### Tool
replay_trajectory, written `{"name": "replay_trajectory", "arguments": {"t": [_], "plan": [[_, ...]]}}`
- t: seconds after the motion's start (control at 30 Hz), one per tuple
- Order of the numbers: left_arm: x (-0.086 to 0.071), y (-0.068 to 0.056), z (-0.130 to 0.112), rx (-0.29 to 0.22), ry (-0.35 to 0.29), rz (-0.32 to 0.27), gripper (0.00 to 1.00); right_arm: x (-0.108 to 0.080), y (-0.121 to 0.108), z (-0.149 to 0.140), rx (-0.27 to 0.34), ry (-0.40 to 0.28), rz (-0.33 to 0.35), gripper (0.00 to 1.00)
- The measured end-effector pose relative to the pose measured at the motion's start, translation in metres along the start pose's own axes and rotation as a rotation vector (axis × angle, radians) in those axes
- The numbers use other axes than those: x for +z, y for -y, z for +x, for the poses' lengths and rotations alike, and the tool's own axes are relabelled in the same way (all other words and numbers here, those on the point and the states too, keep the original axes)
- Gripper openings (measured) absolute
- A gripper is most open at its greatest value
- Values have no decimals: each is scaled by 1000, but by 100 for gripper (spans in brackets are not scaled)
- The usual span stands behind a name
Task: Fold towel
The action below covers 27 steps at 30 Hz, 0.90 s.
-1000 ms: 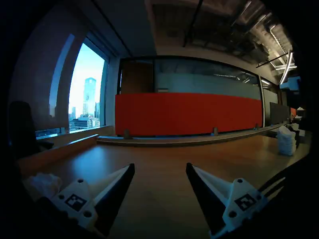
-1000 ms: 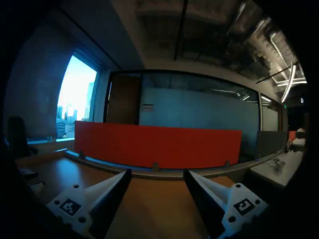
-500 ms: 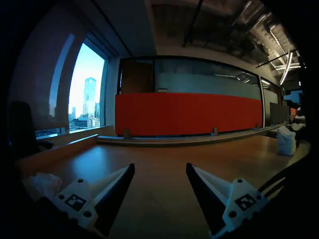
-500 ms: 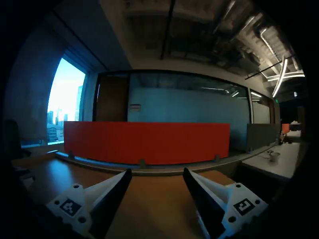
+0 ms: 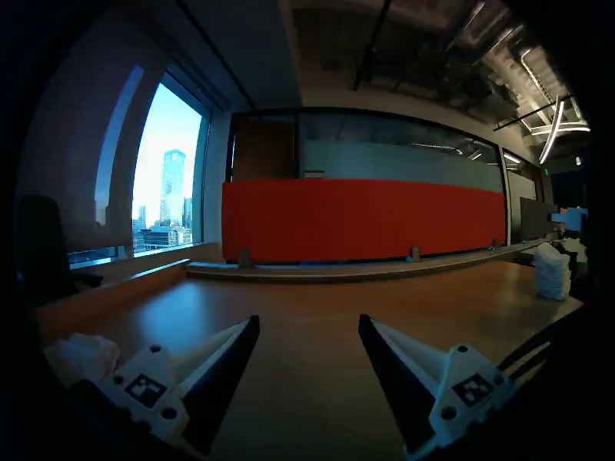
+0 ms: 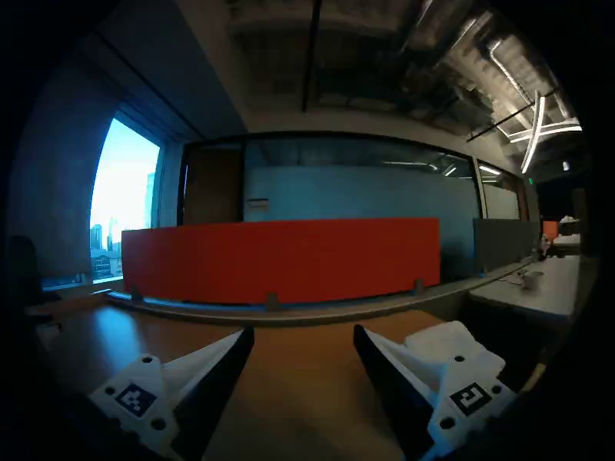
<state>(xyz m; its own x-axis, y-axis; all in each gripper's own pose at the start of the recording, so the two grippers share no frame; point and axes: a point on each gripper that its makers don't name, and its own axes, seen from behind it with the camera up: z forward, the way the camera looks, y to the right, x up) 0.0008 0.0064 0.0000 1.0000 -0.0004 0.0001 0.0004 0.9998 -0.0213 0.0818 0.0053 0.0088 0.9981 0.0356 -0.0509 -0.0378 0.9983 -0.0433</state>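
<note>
Beyond right claw [image 6: 302, 332], right side: white towel [image 6: 444, 339].

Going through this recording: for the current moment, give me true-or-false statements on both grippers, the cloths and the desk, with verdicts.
1. The left gripper is open with nothing between its fingers. True.
2. The right gripper is shut on cloth. False: it is open, and the white folded towel lies beyond one finger, not between the two.
3. The long desk divider panel is blue. False: it is red-orange.
4. A crumpled white cloth lies on the brown wooden tabletop, low on the left in the left gripper view. True.
5. A stack of white folded cloths stands at the right of that view. True.
</note>
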Motion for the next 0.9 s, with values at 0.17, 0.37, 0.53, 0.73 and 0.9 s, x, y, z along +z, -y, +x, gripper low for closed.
{"name": "replay_trajectory", "arguments": {"t": [0.17,0.37,0.53,0.73,0.9], "plan": [[0,0,0,0,0,0,95,0,-4,-22,-3,6,5,100],[0,0,0,0,0,0,96,0,-4,-38,-19,5,15,100],[0,0,0,0,0,0,95,-1,-3,-51,-45,11,21,100],[0,0,0,0,0,0,95,-3,0,-60,-57,25,23,100],[0,0,0,0,0,0,95,-4,-1,-64,-53,29,21,100]]}}
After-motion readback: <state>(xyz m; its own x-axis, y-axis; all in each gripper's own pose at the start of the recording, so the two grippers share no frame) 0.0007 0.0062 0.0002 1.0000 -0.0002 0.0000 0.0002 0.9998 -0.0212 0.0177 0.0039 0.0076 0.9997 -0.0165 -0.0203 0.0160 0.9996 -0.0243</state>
